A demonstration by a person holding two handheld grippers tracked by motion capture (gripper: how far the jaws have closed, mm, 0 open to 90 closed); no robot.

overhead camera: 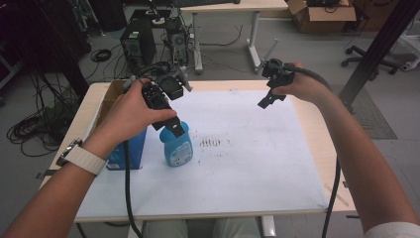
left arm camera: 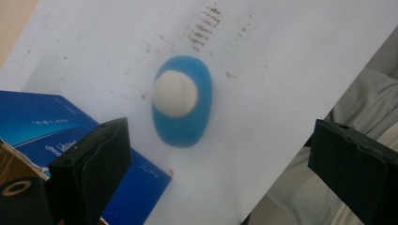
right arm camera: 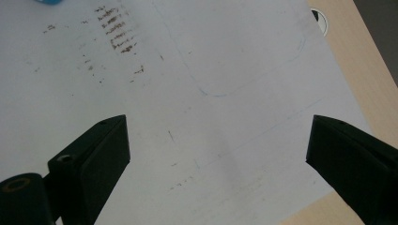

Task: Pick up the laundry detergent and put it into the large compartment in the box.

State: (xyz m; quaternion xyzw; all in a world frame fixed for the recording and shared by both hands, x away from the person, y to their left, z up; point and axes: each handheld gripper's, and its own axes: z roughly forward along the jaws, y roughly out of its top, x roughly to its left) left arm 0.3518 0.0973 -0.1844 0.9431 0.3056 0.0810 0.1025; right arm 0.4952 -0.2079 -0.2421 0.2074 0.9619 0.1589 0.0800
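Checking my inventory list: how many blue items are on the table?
2. A blue bottle with a white cap stands on the white sheet under the left tool; a blue box sits just left of it. More may be hidden behind the forearm.

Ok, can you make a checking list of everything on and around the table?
Surface: wooden table under a white sheet with dark smudges.
Job's things: blue bottle with a white cap, standing upright on the sheet.
Clutter: blue box beside the bottle; cardboard box behind it.
Grippers: left gripper open, held above the bottle; right gripper open, over bare sheet.
Cables: one black cable hangs from the left gripper, another from the right.
Surroundings: computer towers, a desk, floor cables, an office chair base.
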